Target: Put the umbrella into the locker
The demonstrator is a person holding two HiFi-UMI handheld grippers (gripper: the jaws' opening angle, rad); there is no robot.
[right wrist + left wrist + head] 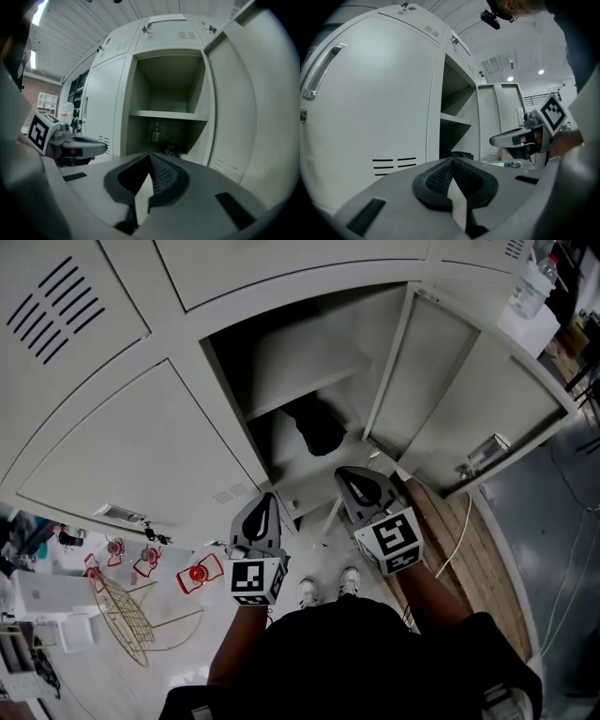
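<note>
Inside the locker (pixel 389 362), under its shelf (pixel 168 114), the umbrella (pixel 319 432) already sits on the floor of the lower compartment as a dark folded bundle, set back from the locker's front edge. A small bottle (pixel 155 131) stands just beside it, toward the locker's back wall.

Both of my tools are outside the locker's opening and pointing at it. The left tool (pixel 267 501) has its jaws together with nothing between them. The right tool (pixel 349 476) is the same, pressed together and empty. The umbrella lies straight ahead of the right tool and deeper in, well apart from its tips. The right tool is nearer the locker's mouth than the left, which sits off toward the shut neighbouring door.

The umbrella's long axis looks to run roughly front to back in the locker, but it's bunched, so I can't tell which end faces out.

The locker's door (pixel 487 371) stands wide open on the right-tool side, so I'd guess the right hand takes it next.
</note>
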